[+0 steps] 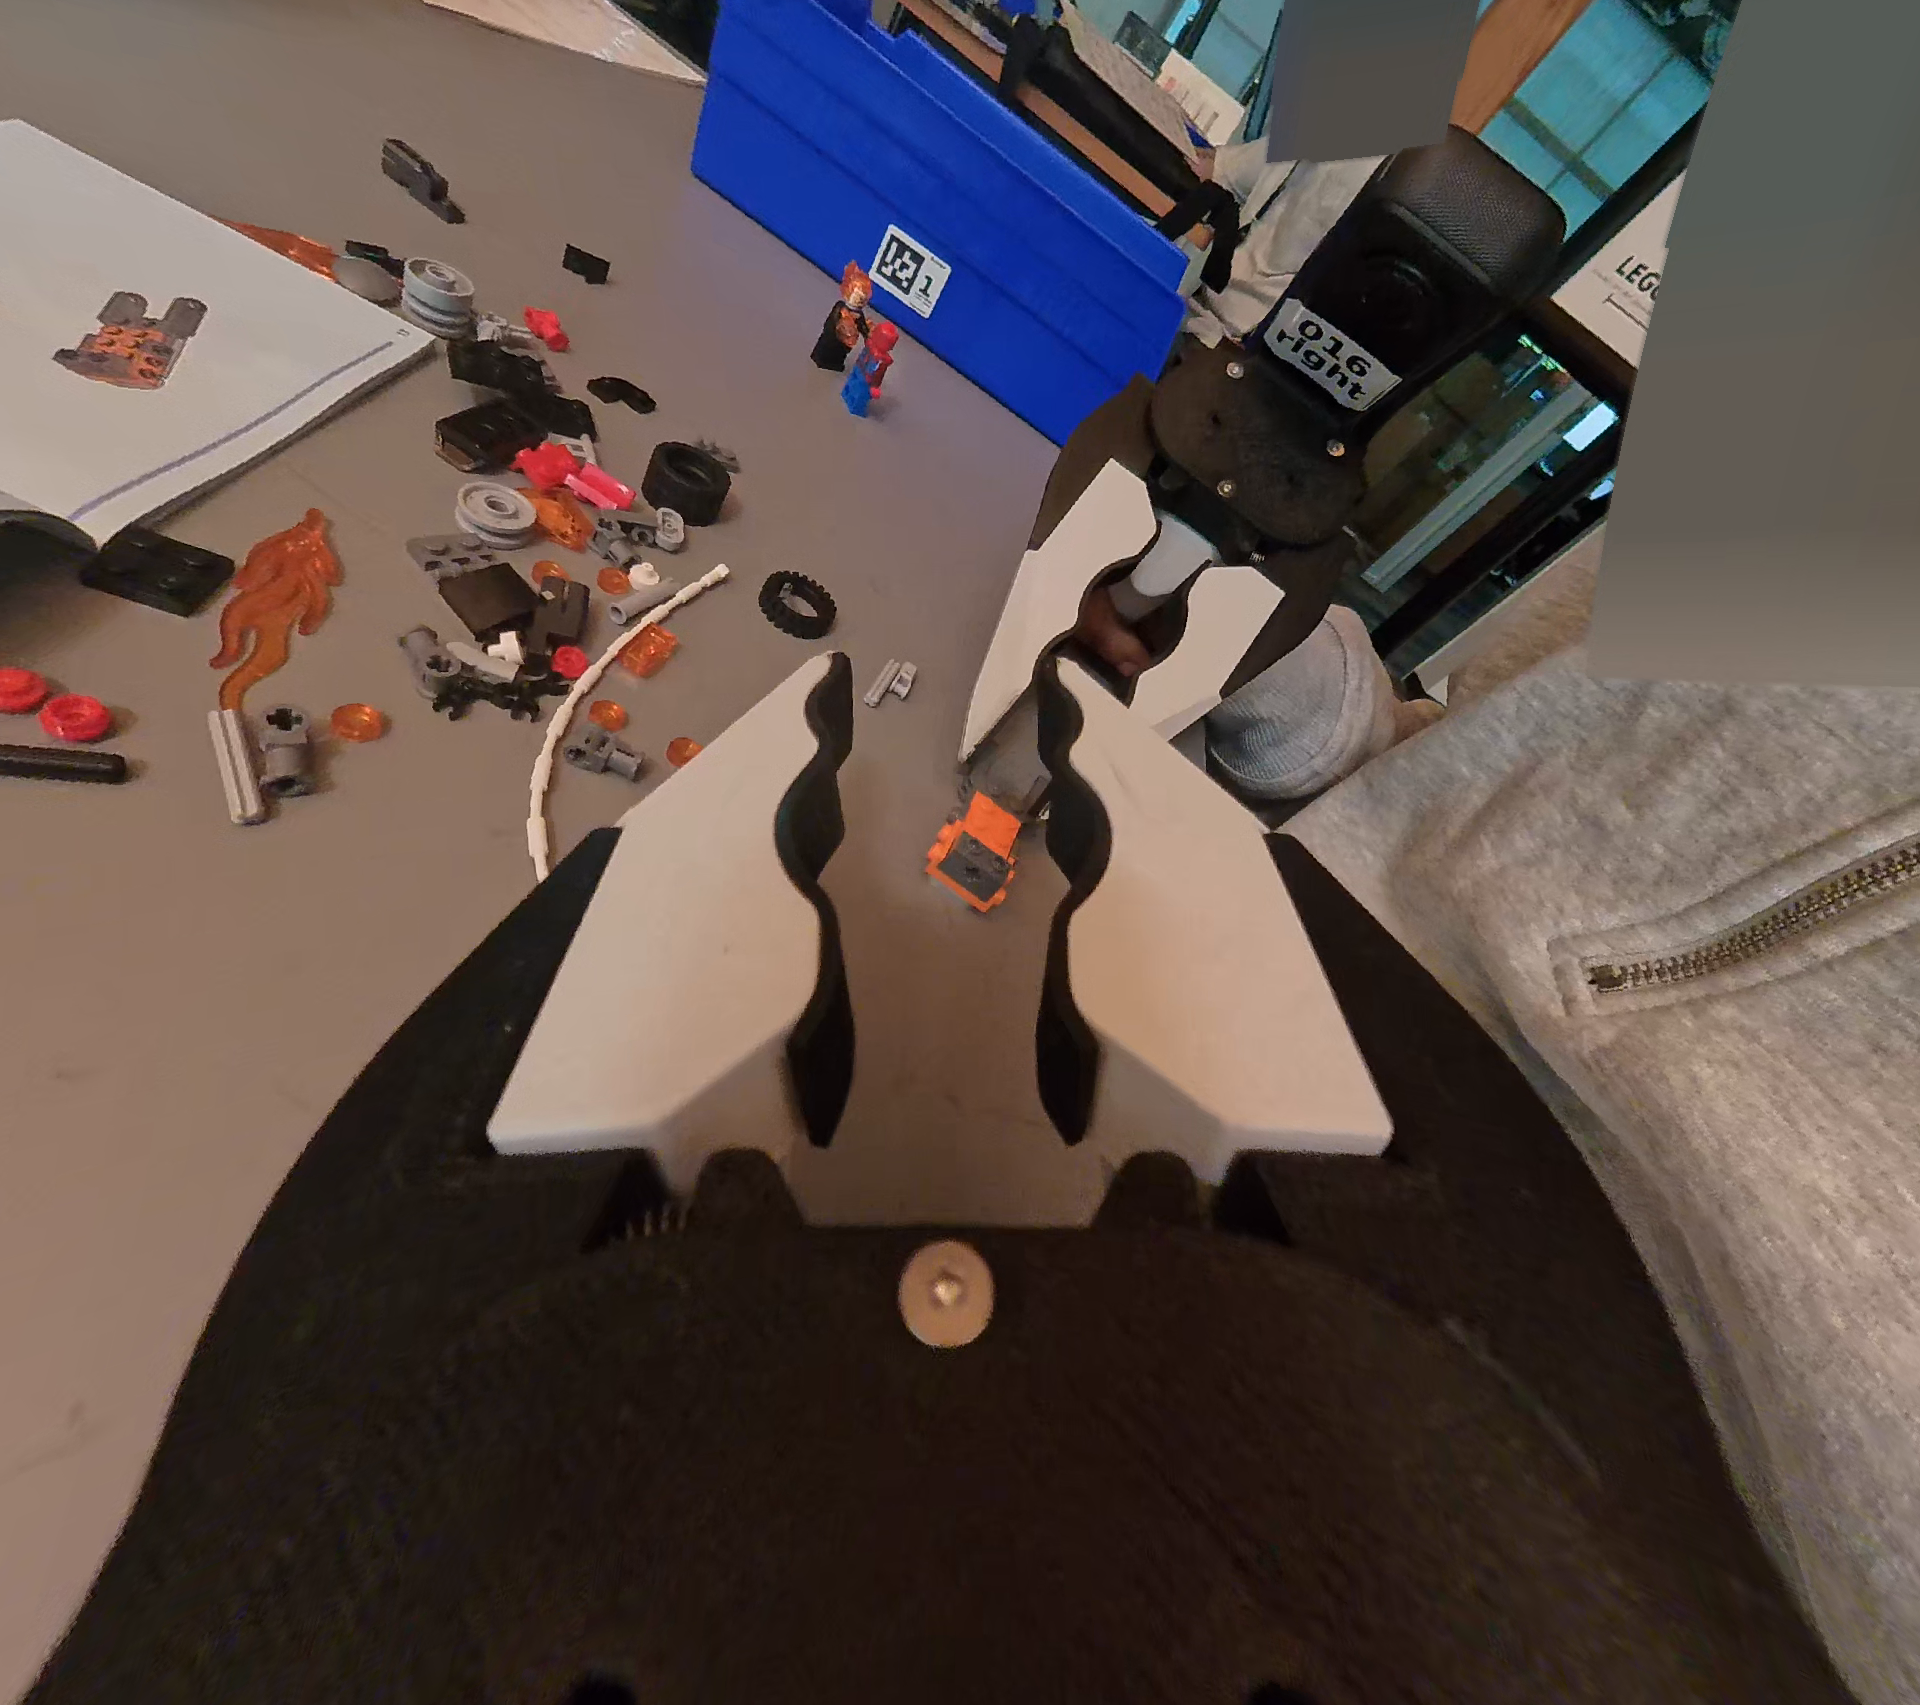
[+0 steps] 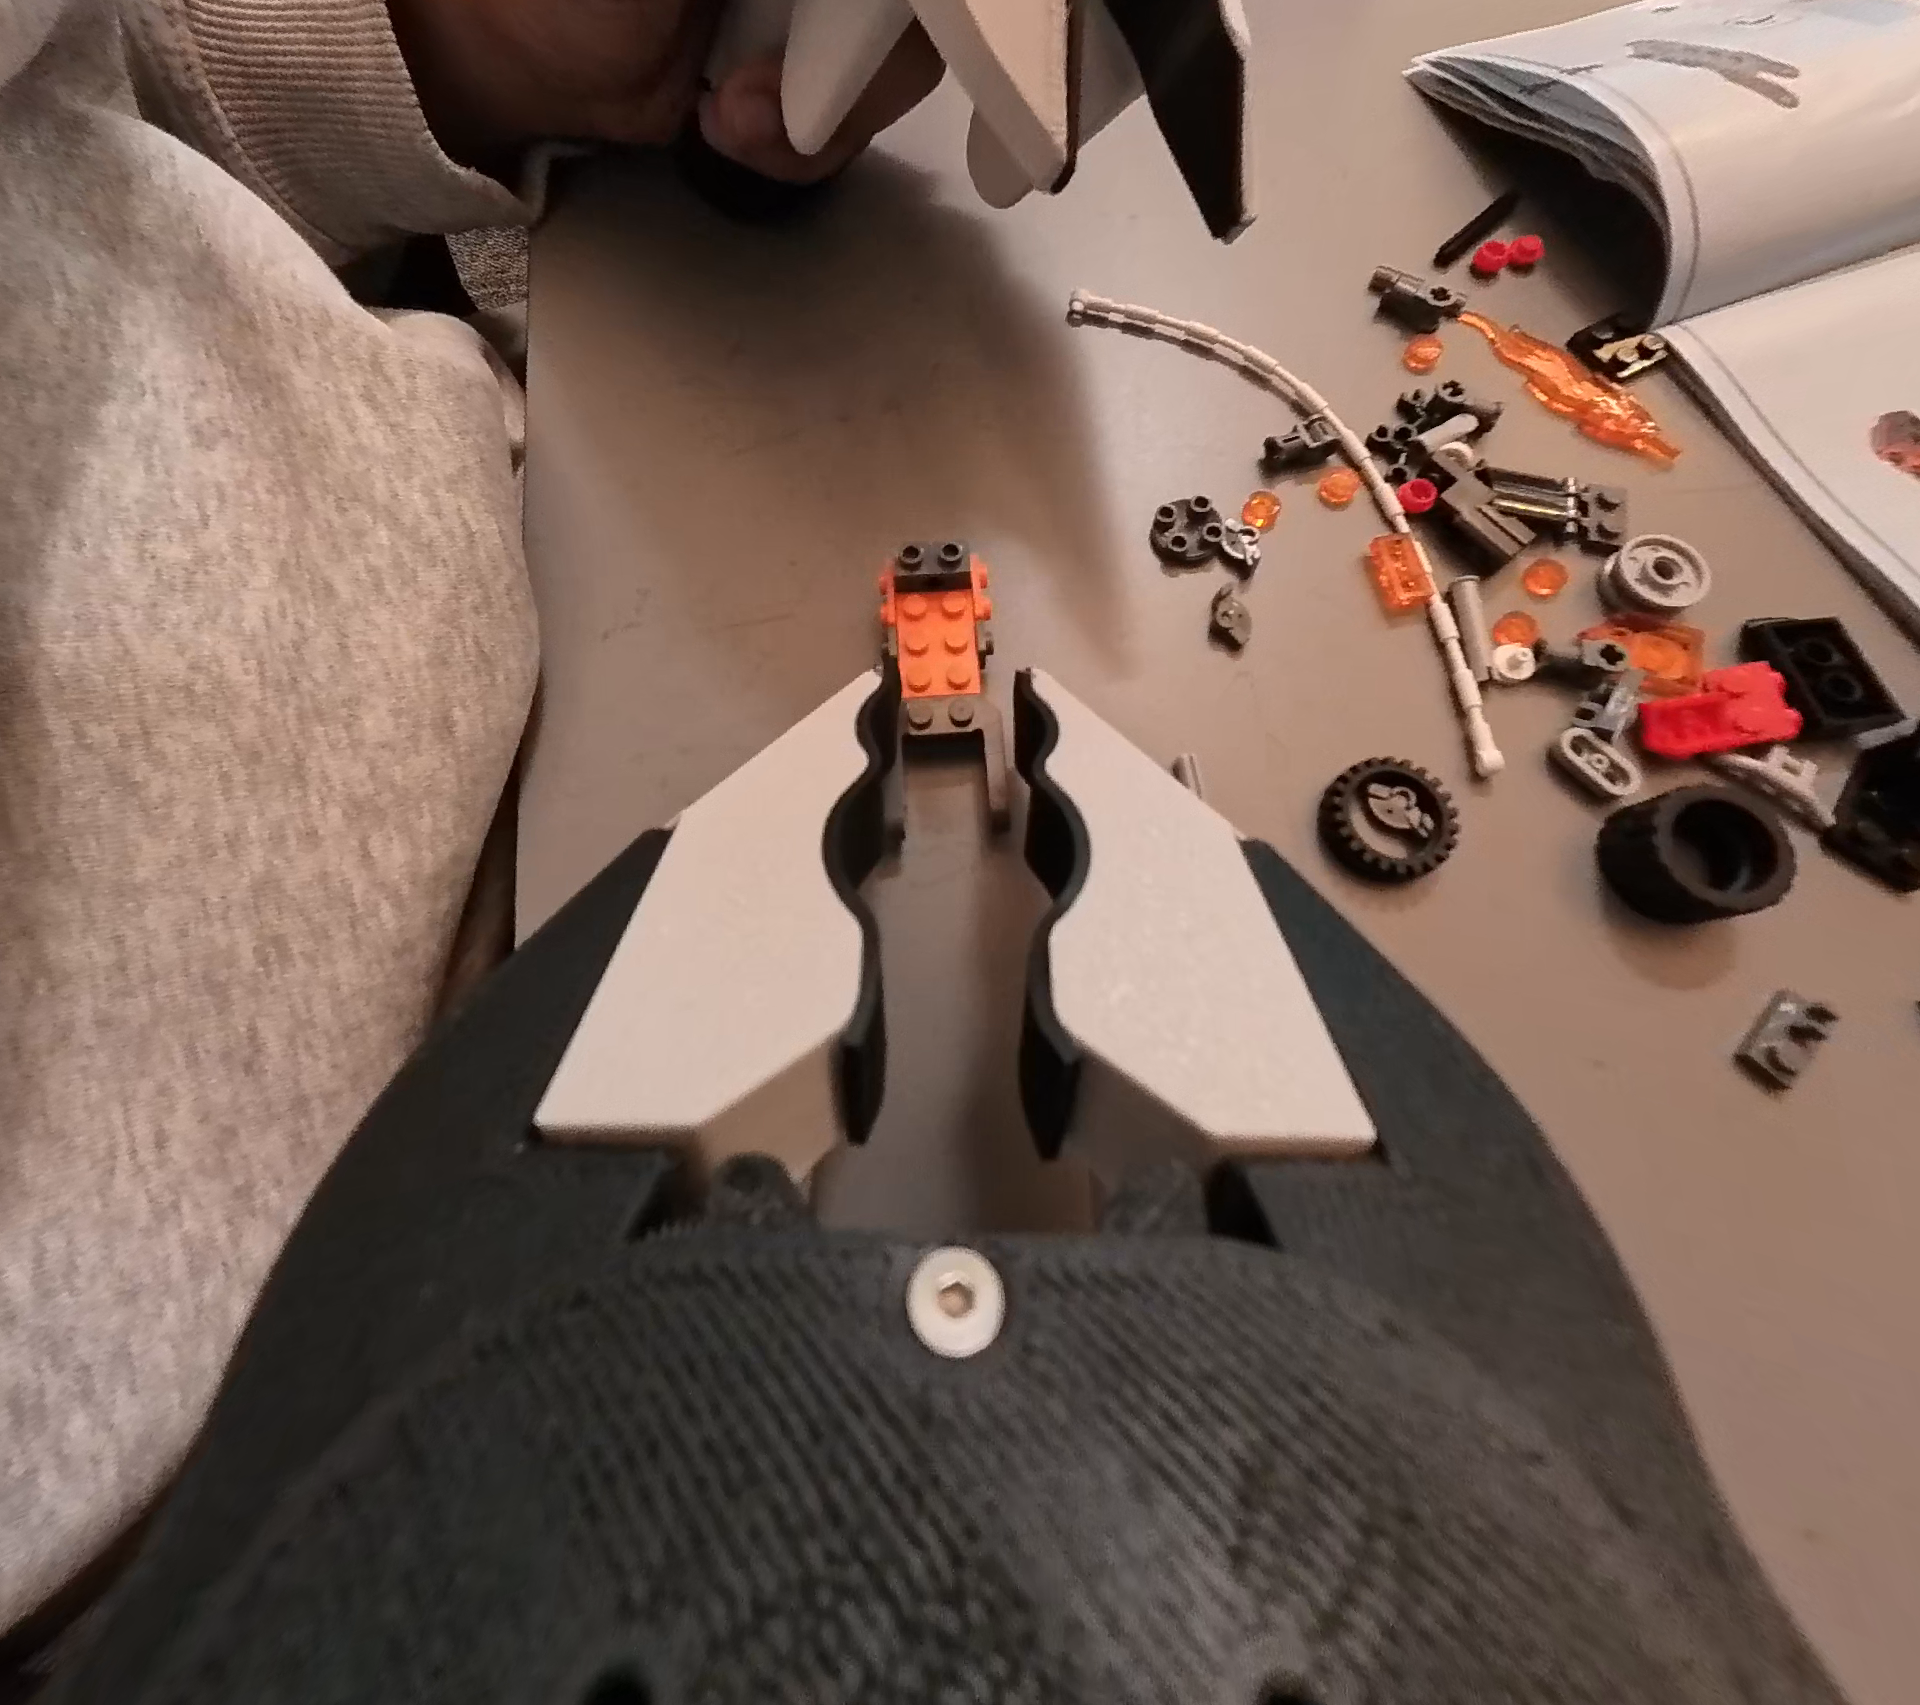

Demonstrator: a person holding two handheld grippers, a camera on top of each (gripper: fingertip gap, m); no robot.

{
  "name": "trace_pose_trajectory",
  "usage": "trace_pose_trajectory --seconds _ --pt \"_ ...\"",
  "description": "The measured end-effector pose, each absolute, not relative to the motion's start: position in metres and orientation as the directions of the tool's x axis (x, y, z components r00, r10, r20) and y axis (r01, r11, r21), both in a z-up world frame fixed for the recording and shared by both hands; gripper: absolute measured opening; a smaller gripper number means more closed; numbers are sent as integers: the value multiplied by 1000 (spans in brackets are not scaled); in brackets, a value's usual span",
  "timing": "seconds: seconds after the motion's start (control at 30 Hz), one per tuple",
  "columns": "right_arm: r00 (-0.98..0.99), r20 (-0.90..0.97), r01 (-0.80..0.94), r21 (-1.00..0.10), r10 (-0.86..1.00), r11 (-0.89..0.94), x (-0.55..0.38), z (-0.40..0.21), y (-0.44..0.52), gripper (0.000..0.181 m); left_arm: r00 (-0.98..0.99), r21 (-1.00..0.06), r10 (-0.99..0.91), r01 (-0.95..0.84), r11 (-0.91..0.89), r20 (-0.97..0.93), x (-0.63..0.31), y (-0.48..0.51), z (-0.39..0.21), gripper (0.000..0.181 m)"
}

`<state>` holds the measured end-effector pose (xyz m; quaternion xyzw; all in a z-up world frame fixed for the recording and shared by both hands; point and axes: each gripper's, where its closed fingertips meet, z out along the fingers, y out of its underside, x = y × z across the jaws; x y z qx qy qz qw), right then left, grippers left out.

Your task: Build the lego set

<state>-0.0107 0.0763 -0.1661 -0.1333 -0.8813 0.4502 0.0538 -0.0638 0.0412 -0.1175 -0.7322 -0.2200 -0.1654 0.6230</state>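
the small orange-and-dark-grey lego sub-assembly [image 2: 940,653] lies lengthwise ahead, its grey prongs between the right gripper [image 2: 951,689] tips, contact unclear; left gripper [image 1: 951,689] unclenched, farther off.

grey table [image 1: 260,980], scattered lego pieces [image 1: 540,554], open instruction booklet [image 1: 156,305], blue bin [image 1: 914,201], two minifigures [image 1: 857,341]

loose bricks [image 1: 540,554] on table [image 1: 260,980], booklet [image 1: 156,336] left, bin [image 1: 914,201] behind

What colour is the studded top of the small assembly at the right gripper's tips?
Orange, with dark grey ends; clearest in the right wrist view.
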Motion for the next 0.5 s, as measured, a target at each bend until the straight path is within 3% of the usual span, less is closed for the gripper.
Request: trace_pose_trajectory --seconds 0.5 --pt "-958 -25 191 -799 286 570 -13 -170 77 19 836 -827 100 548 -124 539 -63 43 -118 36"
